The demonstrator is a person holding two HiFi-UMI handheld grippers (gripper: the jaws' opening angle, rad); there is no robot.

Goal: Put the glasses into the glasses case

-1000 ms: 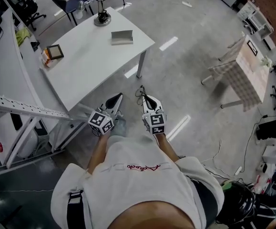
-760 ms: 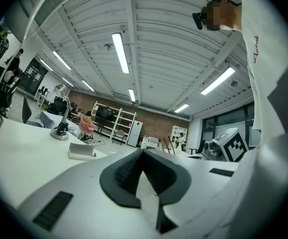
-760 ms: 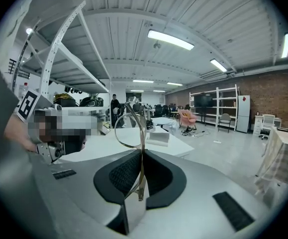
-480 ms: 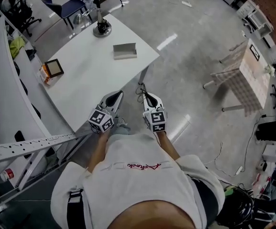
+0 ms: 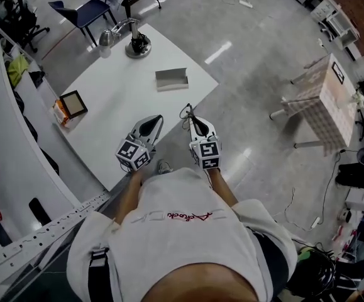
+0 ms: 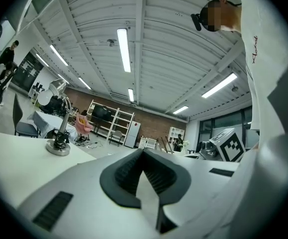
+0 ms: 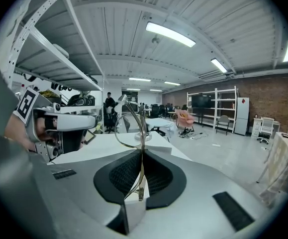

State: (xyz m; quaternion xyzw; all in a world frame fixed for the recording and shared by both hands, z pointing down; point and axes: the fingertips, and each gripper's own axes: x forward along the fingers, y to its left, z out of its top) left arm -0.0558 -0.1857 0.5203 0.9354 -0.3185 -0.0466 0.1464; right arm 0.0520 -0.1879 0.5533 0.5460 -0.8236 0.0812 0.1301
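Observation:
My right gripper (image 5: 190, 118) is shut on thin wire-framed glasses (image 5: 186, 111), which stick up past its tip over the near corner of the white table (image 5: 115, 87). In the right gripper view the glasses (image 7: 132, 124) stand upright, pinched between the jaws (image 7: 142, 156). The grey glasses case (image 5: 171, 78) lies on the table, a short way beyond both grippers. My left gripper (image 5: 151, 124) hangs beside the right one over the table's near edge, shut with nothing in it; its jaws meet at the tip in the left gripper view (image 6: 143, 153).
A desk lamp with a round base (image 5: 137, 44) stands at the table's far end and shows again in the left gripper view (image 6: 59, 146). A small framed picture (image 5: 73, 104) sits near the left edge. White shelving (image 5: 5, 124) runs along the left; a blue chair (image 5: 84, 8) stands beyond.
The person has walked toward the table. Both grippers, earlier over the floor short of it, now reach its near corner, and the case lies closer. The right gripper's hold on the glasses is unchanged.

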